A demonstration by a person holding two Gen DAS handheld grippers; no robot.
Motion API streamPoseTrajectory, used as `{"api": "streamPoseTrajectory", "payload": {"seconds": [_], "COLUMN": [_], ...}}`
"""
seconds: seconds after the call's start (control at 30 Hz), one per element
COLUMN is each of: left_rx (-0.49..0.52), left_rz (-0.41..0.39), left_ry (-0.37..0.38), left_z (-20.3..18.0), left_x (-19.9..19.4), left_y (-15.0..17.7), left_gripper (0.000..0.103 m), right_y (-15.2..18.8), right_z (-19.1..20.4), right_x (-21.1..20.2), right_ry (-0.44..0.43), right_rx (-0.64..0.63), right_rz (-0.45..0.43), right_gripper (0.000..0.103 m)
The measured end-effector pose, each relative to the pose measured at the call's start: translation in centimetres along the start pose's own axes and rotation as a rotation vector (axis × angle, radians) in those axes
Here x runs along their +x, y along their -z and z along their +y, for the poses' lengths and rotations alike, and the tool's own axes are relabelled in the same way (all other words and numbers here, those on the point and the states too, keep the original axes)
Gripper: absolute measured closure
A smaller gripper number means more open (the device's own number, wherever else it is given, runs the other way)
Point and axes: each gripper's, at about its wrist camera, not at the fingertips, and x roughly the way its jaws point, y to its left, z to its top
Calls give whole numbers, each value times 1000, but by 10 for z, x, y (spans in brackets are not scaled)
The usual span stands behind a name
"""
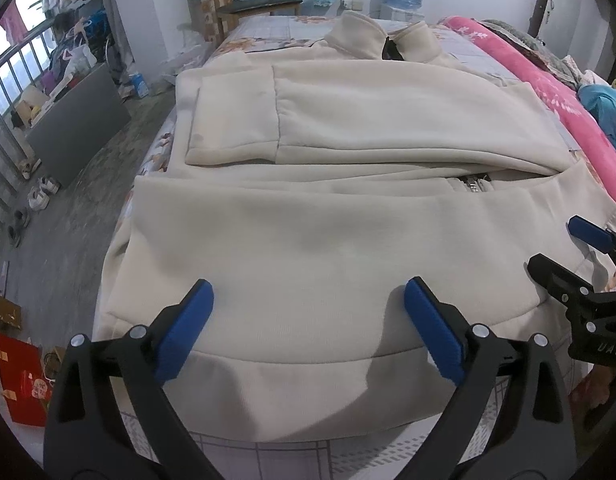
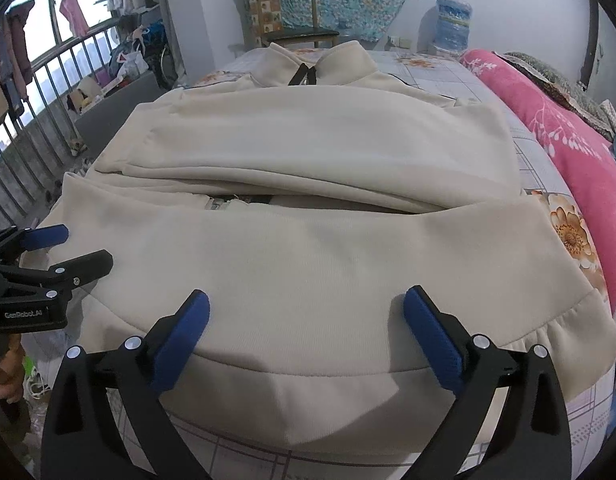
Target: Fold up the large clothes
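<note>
Both grippers spread over the jacket's hem

The left gripper (image 1: 308, 320) and right gripper (image 2: 305, 320) hovered wide apart, pinching nothing, likely poised to lift the cream jacket (image 1: 328, 240) on the bed (image 1: 267, 456).

Pink quilt (image 2: 568, 152) blocks bed's right; left floor (image 1: 67, 240) cluttered.

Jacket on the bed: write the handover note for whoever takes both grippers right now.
Left gripper: open, empty, over the near hem.
Right gripper: open, empty, over the same hem, further right.
Cream jacket: flat on the bed, collar at the far end.
Done: sleeves folded across the chest, lower part laid over.
Left: probably one more fold from hem towards collar, then smoothing.
</note>
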Motion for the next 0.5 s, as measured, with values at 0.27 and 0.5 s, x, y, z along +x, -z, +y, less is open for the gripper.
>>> {"api": "streamPoseTrajectory", "payload": {"seconds": [0.27,0.5], "left_rx": [-2,-3], "left_rz": [0,2], "left_ry": [-1,-3], "left_z": [0,0], "left_x": [0,0], "left_y": [0,0], "left_gripper": [9,9], "right_y": [-1,-2], "right_z": [0,0], "right_x": [0,0], "right_ry": [4,4], "right_rx": [-1,-2], "right_rz": [5,5], "right_gripper": [7,7]}}
